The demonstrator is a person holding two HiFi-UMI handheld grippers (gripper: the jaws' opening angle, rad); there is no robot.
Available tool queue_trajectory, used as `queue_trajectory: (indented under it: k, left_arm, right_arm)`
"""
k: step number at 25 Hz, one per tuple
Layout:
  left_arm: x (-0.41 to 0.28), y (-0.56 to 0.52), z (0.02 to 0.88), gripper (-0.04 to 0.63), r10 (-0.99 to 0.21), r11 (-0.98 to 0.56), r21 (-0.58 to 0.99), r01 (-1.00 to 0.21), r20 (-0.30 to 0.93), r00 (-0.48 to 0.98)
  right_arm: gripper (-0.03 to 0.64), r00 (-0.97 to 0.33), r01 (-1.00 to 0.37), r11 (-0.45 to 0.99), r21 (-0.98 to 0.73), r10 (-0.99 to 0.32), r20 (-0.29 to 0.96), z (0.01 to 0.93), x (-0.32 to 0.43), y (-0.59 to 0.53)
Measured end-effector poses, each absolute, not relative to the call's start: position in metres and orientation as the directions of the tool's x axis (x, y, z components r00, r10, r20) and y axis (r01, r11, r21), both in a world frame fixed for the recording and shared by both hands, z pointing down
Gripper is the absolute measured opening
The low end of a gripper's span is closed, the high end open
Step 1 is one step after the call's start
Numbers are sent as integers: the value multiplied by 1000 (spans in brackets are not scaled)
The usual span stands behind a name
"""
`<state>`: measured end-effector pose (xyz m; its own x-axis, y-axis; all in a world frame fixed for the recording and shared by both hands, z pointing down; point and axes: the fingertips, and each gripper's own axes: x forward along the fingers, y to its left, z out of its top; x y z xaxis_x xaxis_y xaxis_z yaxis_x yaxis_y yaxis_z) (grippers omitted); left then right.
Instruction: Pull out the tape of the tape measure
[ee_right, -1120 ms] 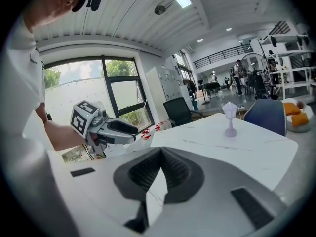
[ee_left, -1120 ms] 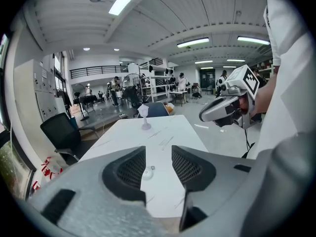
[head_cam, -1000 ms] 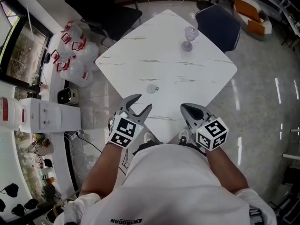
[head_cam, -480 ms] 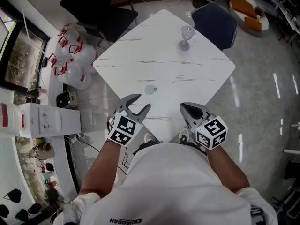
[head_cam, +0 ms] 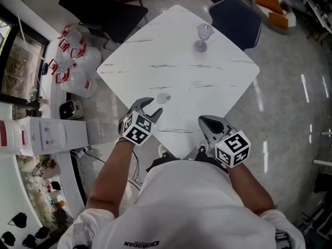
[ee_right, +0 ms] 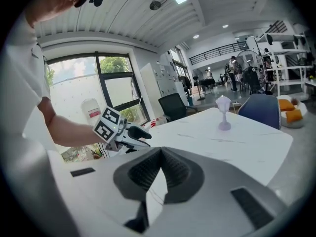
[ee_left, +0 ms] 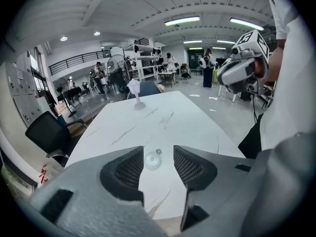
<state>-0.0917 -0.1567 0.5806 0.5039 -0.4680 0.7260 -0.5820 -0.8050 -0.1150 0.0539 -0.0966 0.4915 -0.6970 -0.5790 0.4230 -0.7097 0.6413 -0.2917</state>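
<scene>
The tape measure (head_cam: 164,98) is a small round pale case with a ring, lying on the white marble table (head_cam: 207,87). My left gripper (head_cam: 152,106) hovers just short of it, jaws open. In the left gripper view the tape measure (ee_left: 152,160) shows on the tabletop in the gap between the open fingers (ee_left: 129,171), untouched. My right gripper (head_cam: 205,121) stays over the table's near corner with its jaws closed together and nothing in them; its own view shows the right gripper (ee_right: 160,154) shut and the left gripper (ee_right: 139,132) off to the left.
A pale purple goblet-shaped object (head_cam: 203,37) stands near the table's far corner. A black chair (head_cam: 98,9) and a blue chair (head_cam: 233,17) sit beyond the table. Bagged water bottles (head_cam: 72,61) lie on the floor at left.
My left gripper has moved forward and down, closing in on the tape measure. The right gripper has stayed where it was.
</scene>
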Motion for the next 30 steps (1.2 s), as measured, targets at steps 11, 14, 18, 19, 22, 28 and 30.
queue_trajectory:
  k: [11,14,18,19,22,28,30]
  left_arm:
    - [-93,-190,651,222,-341,-863,-93,-497,833,436]
    - [-88,-196,665,224,-302,-883,-85,-461,855,422]
    - [-84,-198,682,225,-239,-905,-53,-422,883,403]
    - [-84,-199,685,227,-228,-908,-47,-415,888,399]
    - [-85,-199,694,233,-194,-915,-25,-402,902,386]
    - [-83,-196,705,252,-142,-926,10,-377,917,372]
    - [-83,-196,706,256,-130,-926,22,-376,919,372]
  right_arm:
    - [6,-684,-719,625,-306,-557,470,515,57,-101]
    - [6,-678,-725,614,-312,-555,482,521,60,-102]
    - [6,-673,-730,602,-323,-551,494,528,63,-102]
    - [6,-671,-732,599,-325,-550,497,530,64,-101]
    - [6,-667,-735,592,-329,-547,505,533,67,-100]
    - [6,-654,-748,575,-331,-552,518,538,75,-98]
    - [6,-651,-750,573,-331,-552,520,538,76,-97]
